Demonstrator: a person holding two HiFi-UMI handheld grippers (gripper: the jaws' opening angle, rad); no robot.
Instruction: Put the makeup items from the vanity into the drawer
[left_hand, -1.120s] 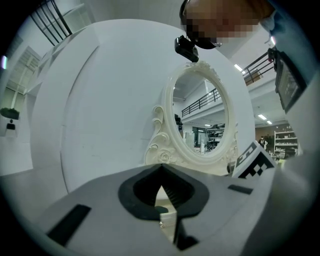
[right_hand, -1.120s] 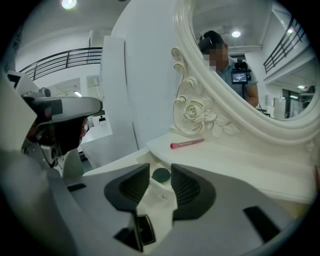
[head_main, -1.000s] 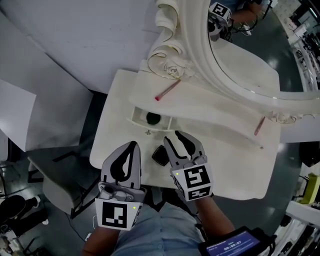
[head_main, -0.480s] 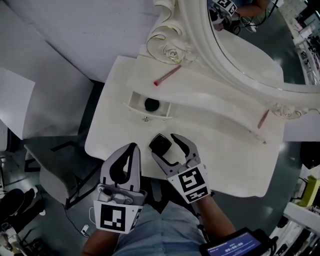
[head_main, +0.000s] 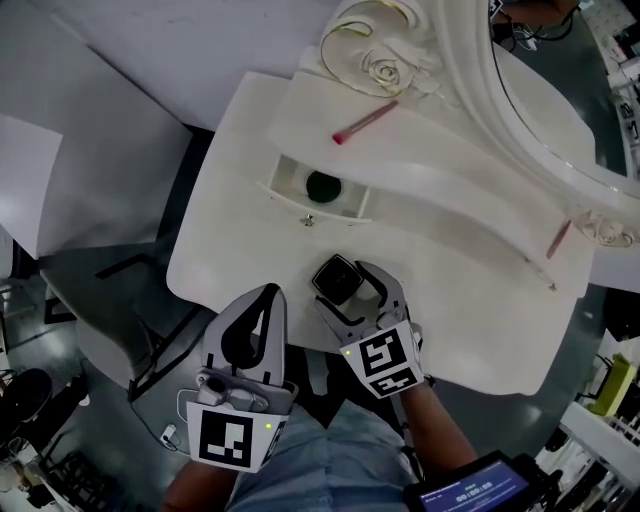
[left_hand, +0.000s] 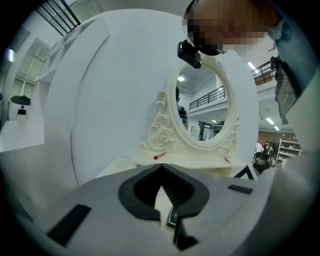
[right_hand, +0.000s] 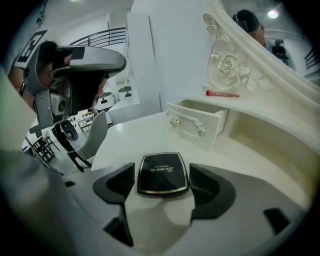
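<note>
The black compact (right_hand: 162, 173) is laid flat on the vanity top (head_main: 470, 320) between the jaws of the right gripper (head_main: 350, 285), which have just been opened and are held clear of it. The left gripper (head_main: 266, 296) is clenched on nothing. Ahead, the drawer (head_main: 300, 205) is left open. A dark round item (head_main: 323, 186) inside it is shown only by the head view. A red-tipped pencil (head_main: 365, 122) is seen on the shelf above.

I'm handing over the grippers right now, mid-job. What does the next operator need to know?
Left gripper: fingers shut, empty, held off the near edge of the vanity top.
Right gripper: fingers have just been opening. They straddle the black compact, which lies flat on the vanity top, and do not press on it.
Done: drawer is open, with a dark round item inside.
Left: the compact, the red pencil at the left end of the shelf, and the pinkish pencil at its right end.
</note>
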